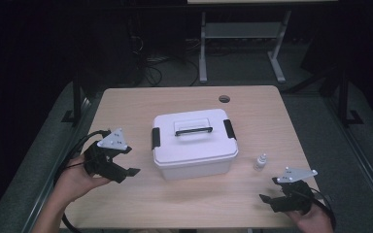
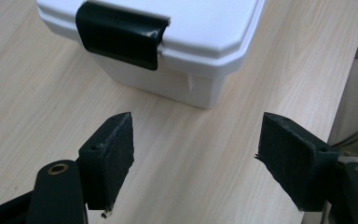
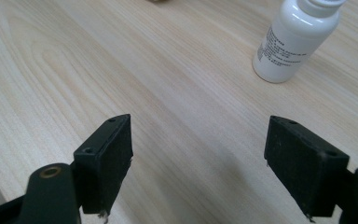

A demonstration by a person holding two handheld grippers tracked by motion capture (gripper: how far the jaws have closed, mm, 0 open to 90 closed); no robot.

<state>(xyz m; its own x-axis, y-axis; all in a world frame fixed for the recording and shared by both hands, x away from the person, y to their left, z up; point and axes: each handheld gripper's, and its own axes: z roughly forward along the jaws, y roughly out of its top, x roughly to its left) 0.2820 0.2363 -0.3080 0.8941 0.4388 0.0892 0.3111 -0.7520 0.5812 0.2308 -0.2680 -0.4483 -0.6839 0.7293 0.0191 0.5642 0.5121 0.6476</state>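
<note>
We start with the wooden table [image 1: 141, 104], bare but for two things: a white storage box [image 1: 194, 143] at its middle and a small white bottle [image 1: 260, 162] just off the box's right front corner. The box lies with its long axis running across the table, a black latch [image 1: 155, 138] at its left end and another [image 1: 229, 129] at its right, both folded down over the lid, whose handle lies flat on top; with the lid shut we cannot tell what, if anything, is inside. Our left gripper [image 1: 132, 172] hovers by the box's left end, jaws spread wide with nothing between them, and in the left gripper view that latch [image 2: 121, 35] sits ahead and slightly left of them, so this hand is the nearer one for unclipping it. Our right gripper [image 1: 263, 198] waits near the table's front edge, likewise released and empty, with the bottle [image 3: 298, 39] standing upright ahead, off to the right of its jaws
</note>
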